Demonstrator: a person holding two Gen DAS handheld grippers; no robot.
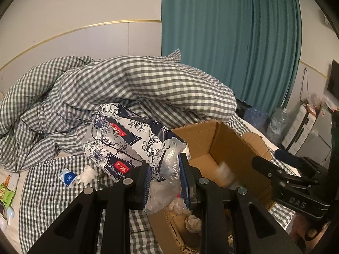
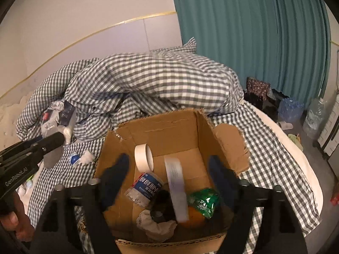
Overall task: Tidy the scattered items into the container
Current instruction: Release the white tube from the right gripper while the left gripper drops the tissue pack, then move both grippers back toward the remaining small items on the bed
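Observation:
My left gripper [image 1: 165, 180] is shut on the clear plastic end of a floral tissue pack [image 1: 125, 139] and holds it just left of the open cardboard box [image 1: 224, 139] on the checked bed. The pack also shows in the right wrist view [image 2: 59, 118]. My right gripper [image 2: 169, 173] is open and empty above the box [image 2: 169, 127]. In the box lie a tape roll [image 2: 144, 156], a white strip [image 2: 177, 188], a blue-labelled packet [image 2: 146, 186], a green packet [image 2: 203, 201] and crumpled tissue [image 2: 156, 226].
A small blue-and-white packet [image 1: 67, 177] and a white wad [image 1: 86, 173] lie on the sheet left of the box. More small items [image 1: 8, 190] lie at the far left edge. A bunched checked duvet [image 1: 127, 80] fills the bed behind. Water bottles [image 1: 277, 124] stand on the floor.

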